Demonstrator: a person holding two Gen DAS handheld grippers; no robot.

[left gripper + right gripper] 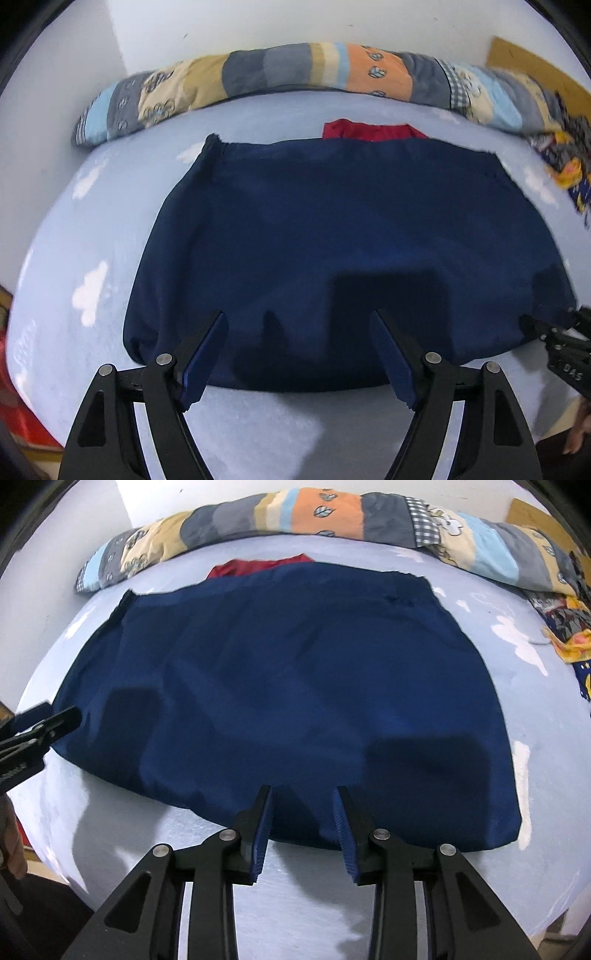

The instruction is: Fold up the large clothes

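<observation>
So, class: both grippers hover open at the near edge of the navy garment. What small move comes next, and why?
Probably lower both and close on the near hem: the left gripper and right gripper are open and hold nothing, and the navy garment lies flat on the bed sheet.

The right gripper (532,325) bears small blurred marking, unreadable.

Home bedroom. A bed with a pale blue cloud-print sheet (92,229) fills most of both views. A rolled patchwork quilt in grey, tan, orange and light blue (295,70) runs along the top of the frame against a plain white wall (258,22). Navy blue garment (332,240) lies spread flat at centre, red fabric piece (369,131) just above it. Cartoon-print yellow and dark blue cloth (569,162) at right edge. Brown cardboard sheet (524,59) upper right.
</observation>
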